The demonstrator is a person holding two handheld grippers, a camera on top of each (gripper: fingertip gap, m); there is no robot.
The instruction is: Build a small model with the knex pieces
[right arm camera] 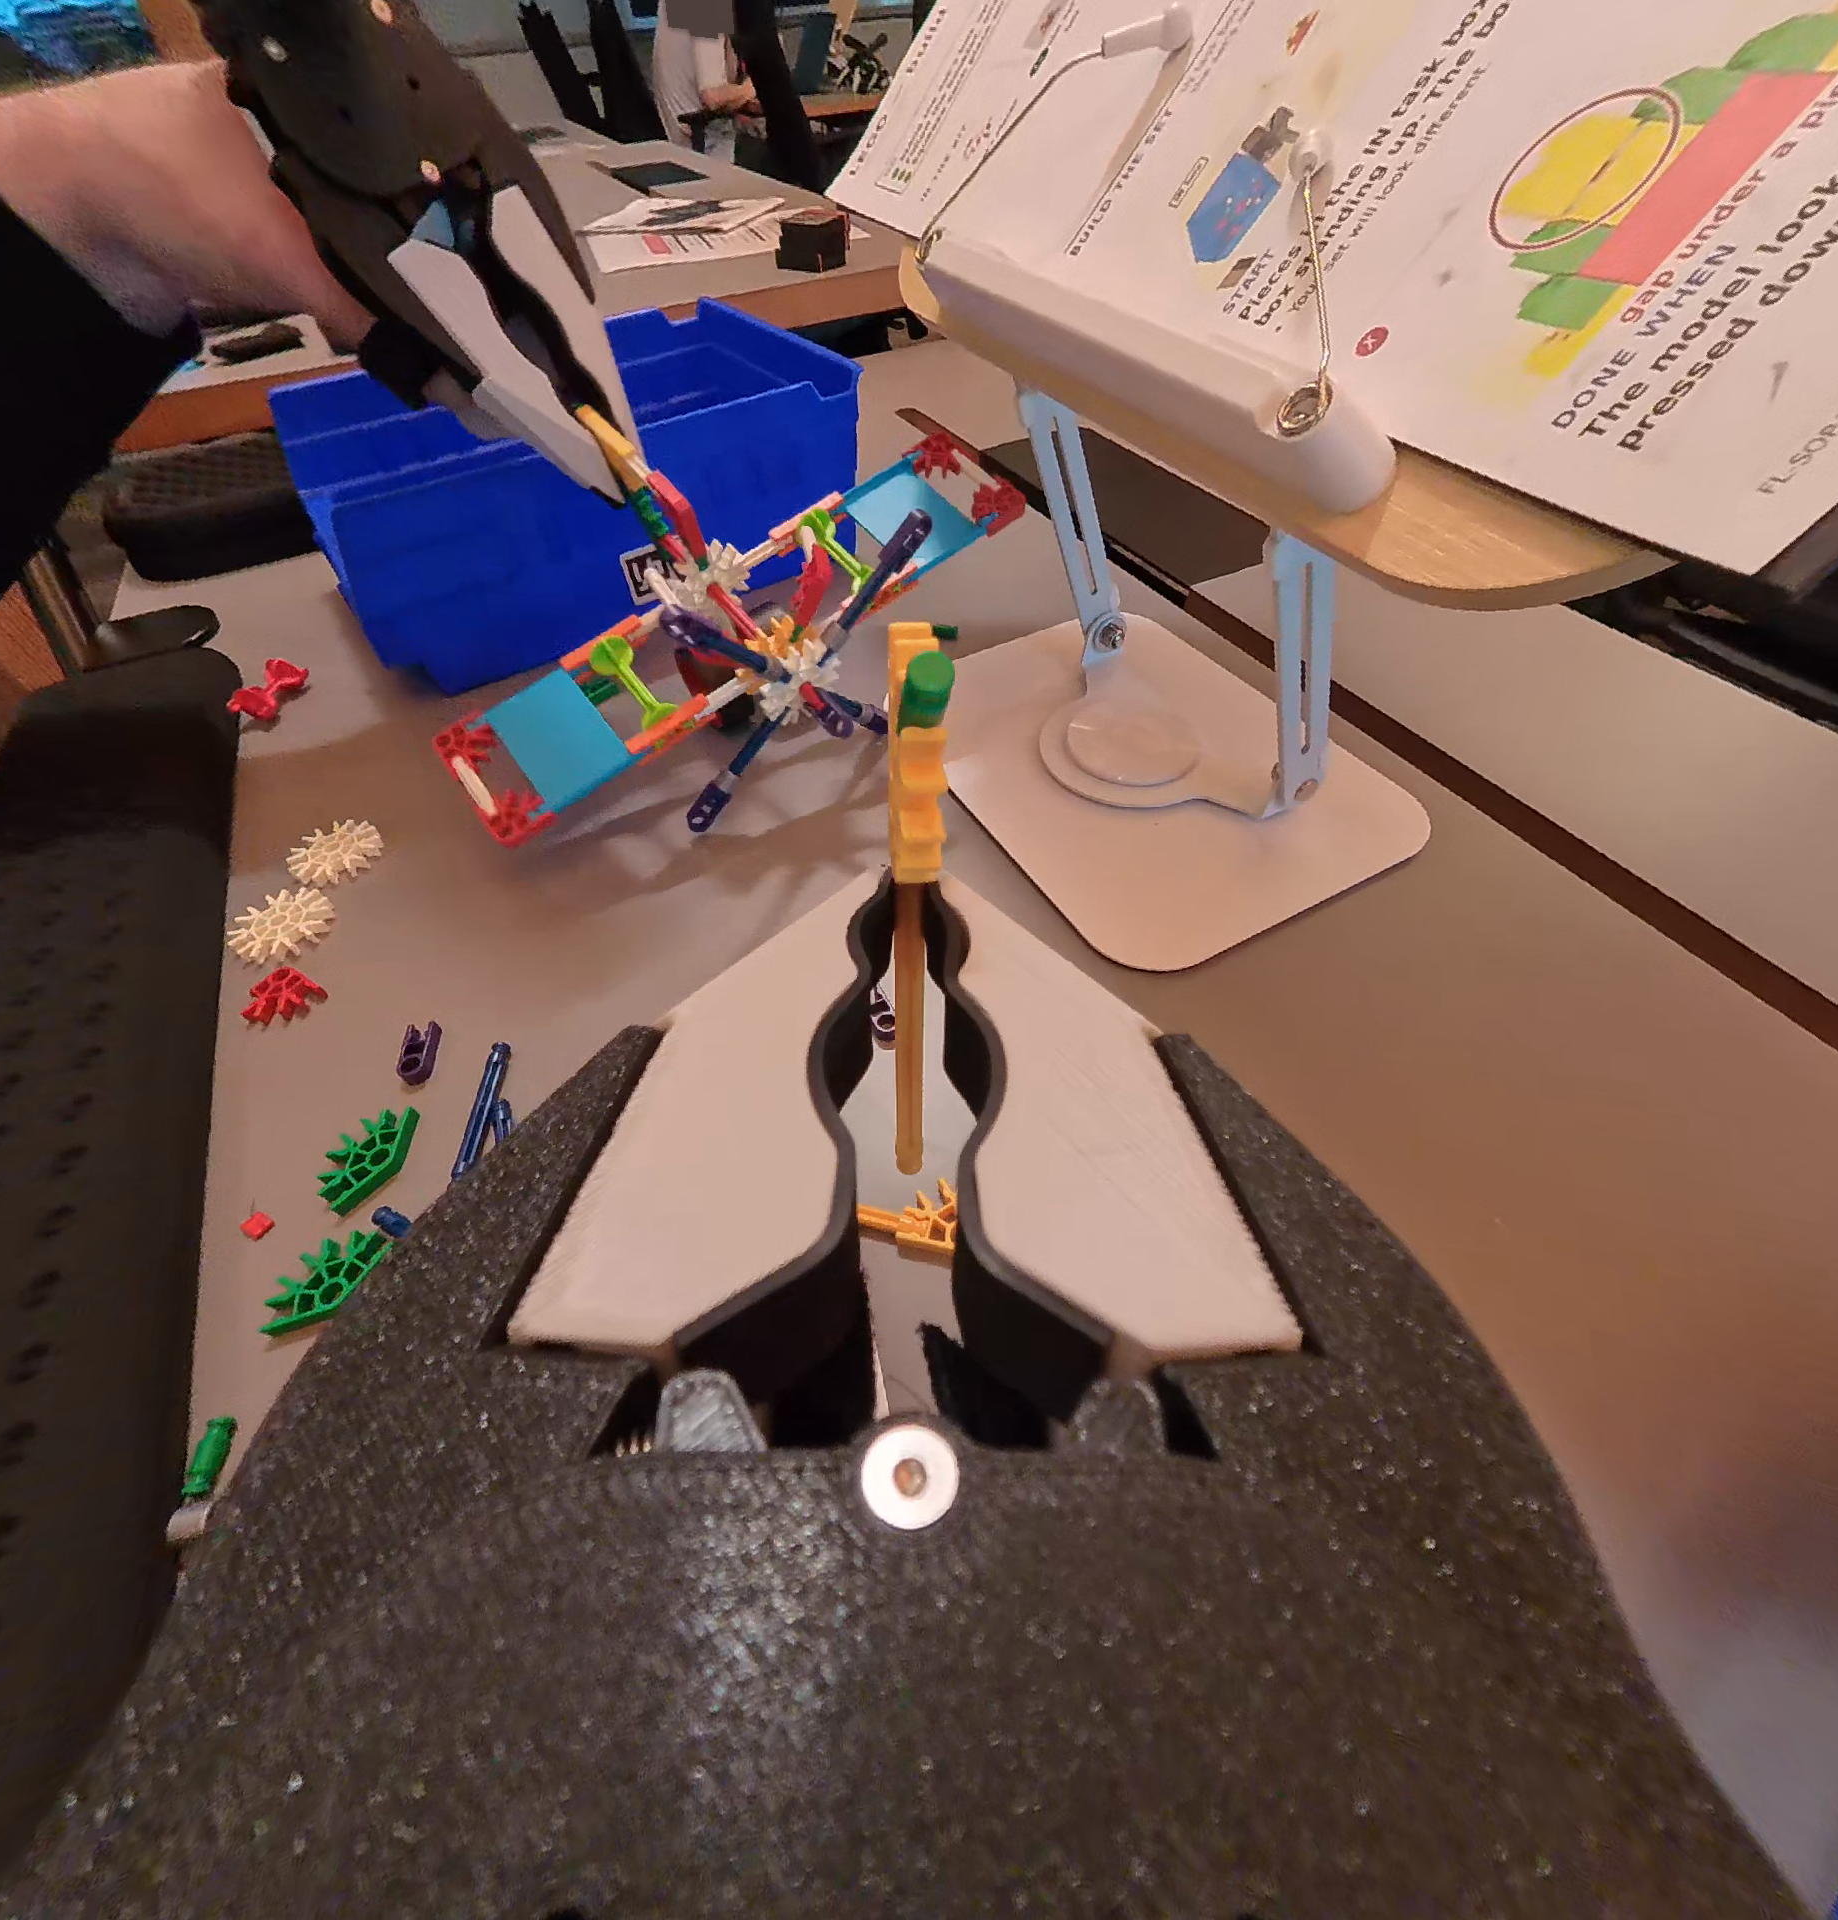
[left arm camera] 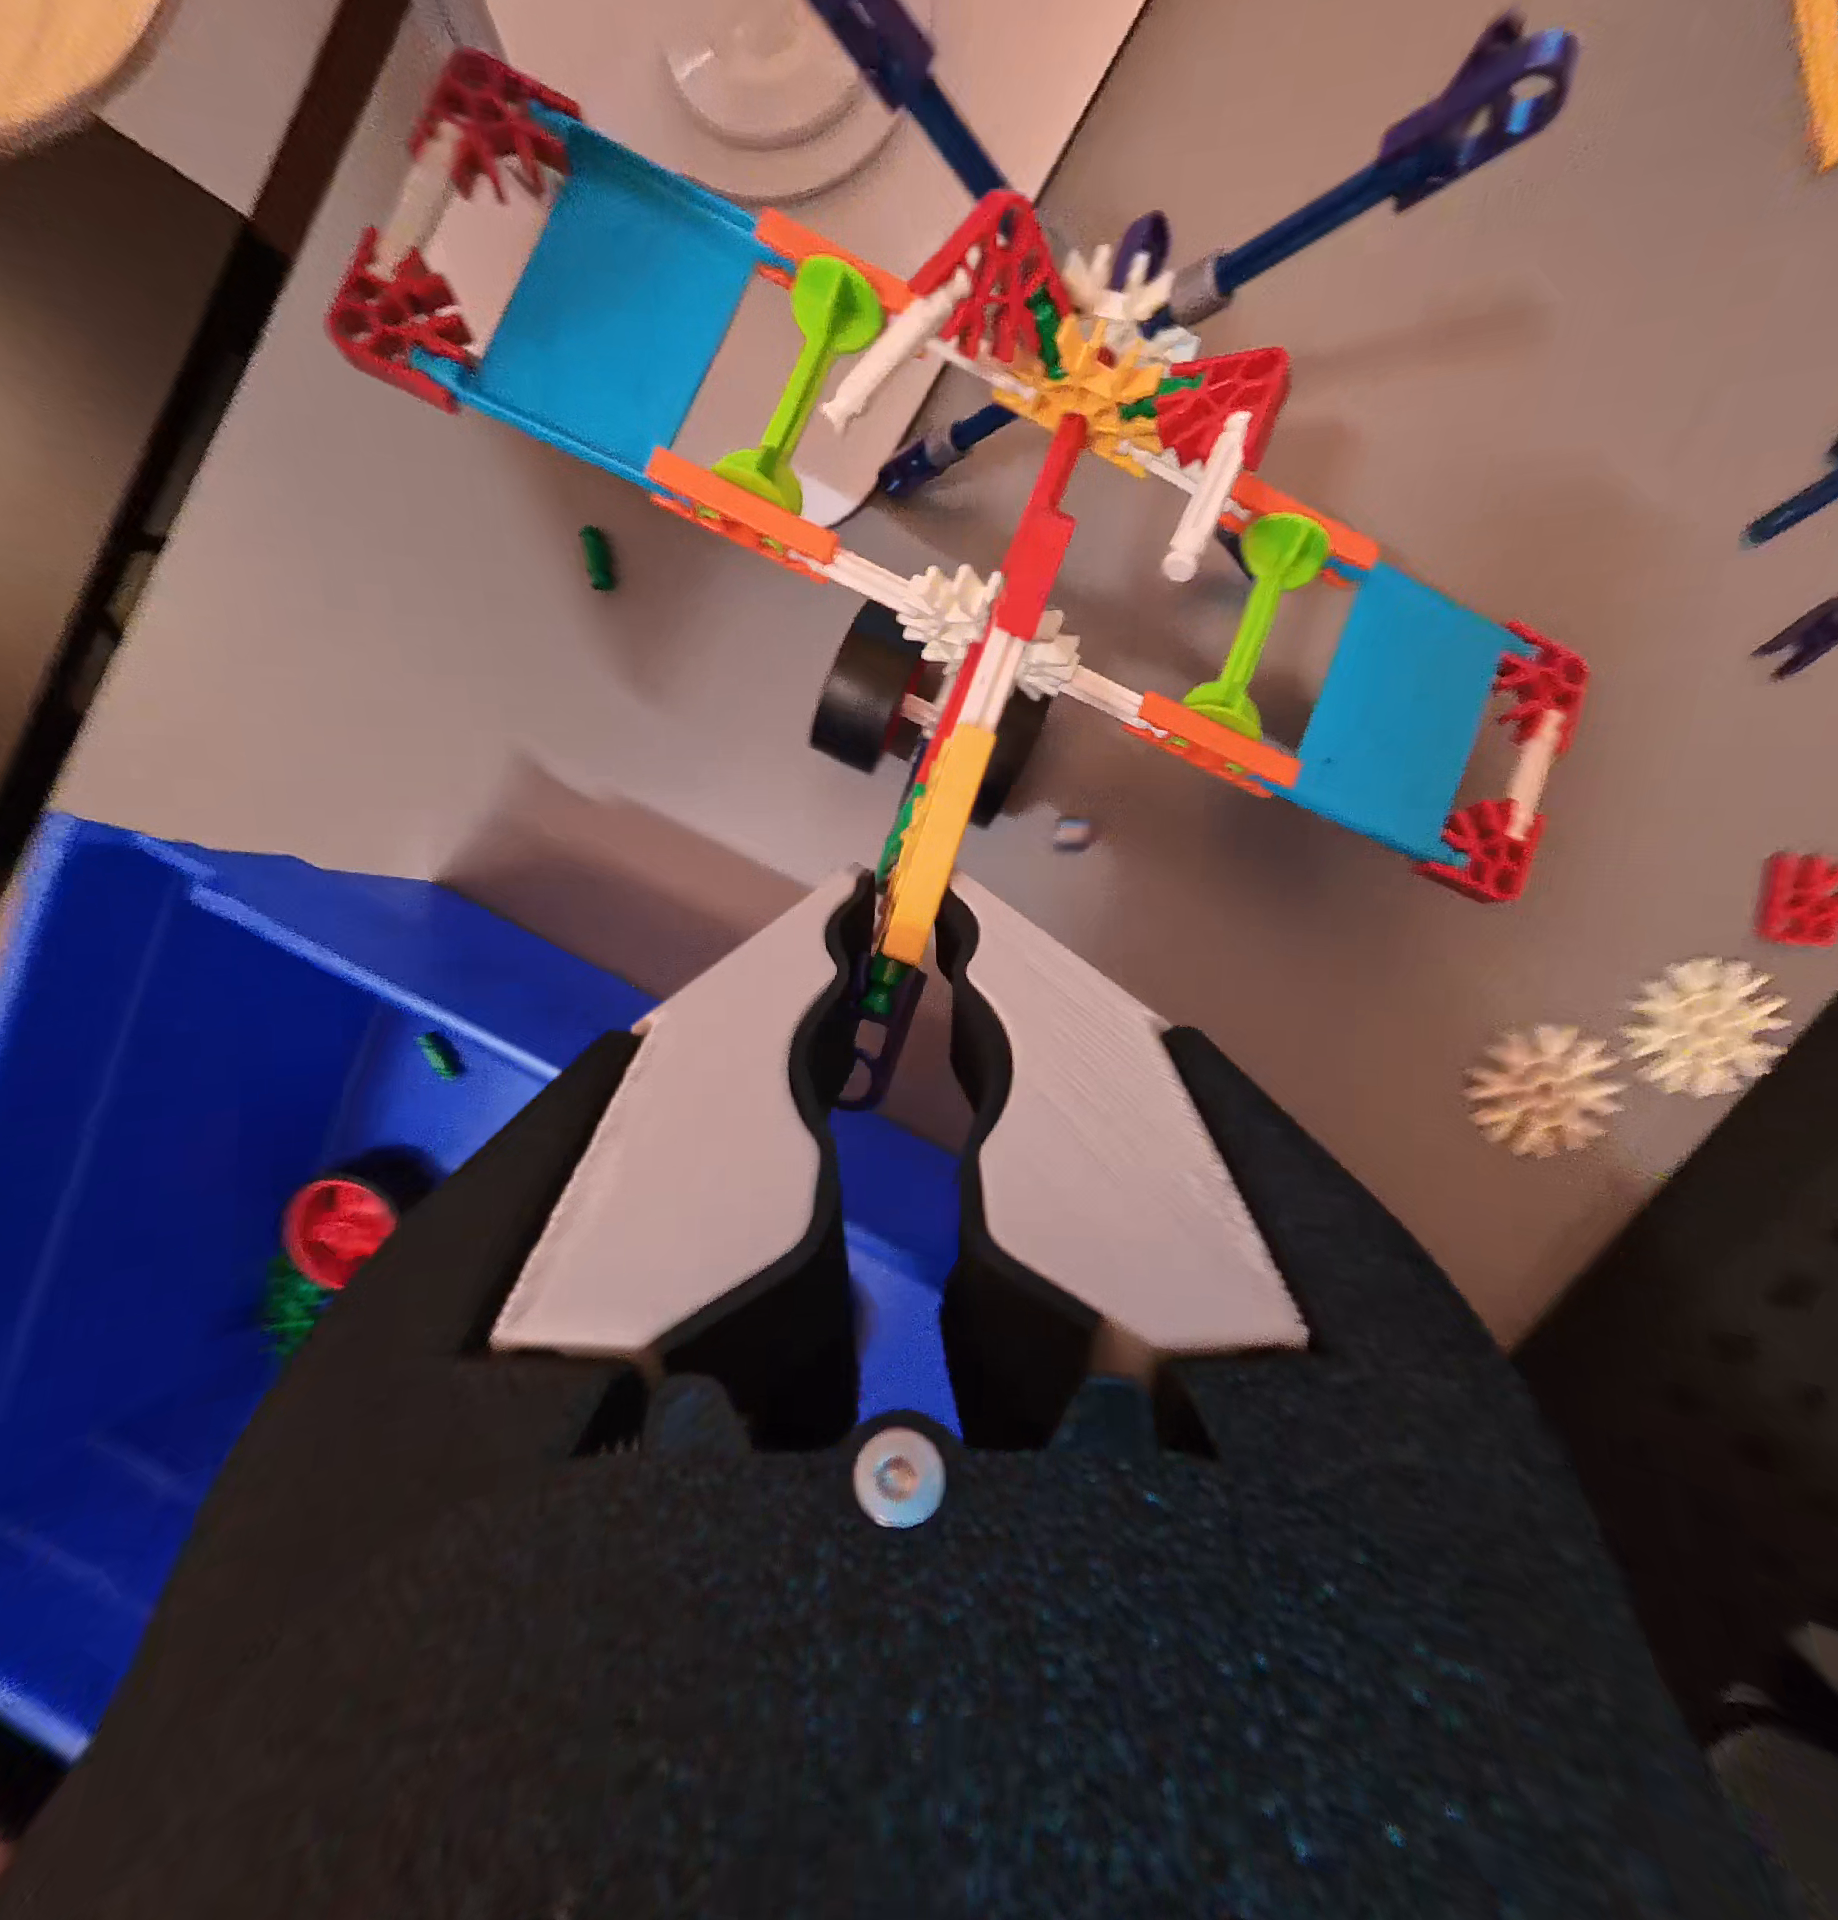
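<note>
A: So, what does your left claw have?

B: Your left claw is clenched on the yellow end of the tail boom of the toy plane. In the left wrist view that boom runs from the claw tips at frame centre up and slightly right, through red and white sections, to the yellow hub. The wing axis crosses it, running from upper left to lower right, with a blue panel and red connectors at each end.

A: And in the right wrist view?

B: There the left claw comes down from the upper left and grips the plane by the boom, which slopes down to the right. The wings lie along a diagonal from lower left to upper right. I cannot tell whether the plane's low wing tip touches the tabletop. The blue bin sits just behind it.

A: What about your right claw?

B: Your right claw is clamped on a thin yellow rod that stands nearly vertical in the frame. Above the tips sits a yellow toothed connector seen edge-on, with a green peg on it.

A: Anything nearby?

B: White snowflake connectors, a red one and green ones lie along the left of that frame. A white document stand holding a printed sheet fills the upper right.
</note>
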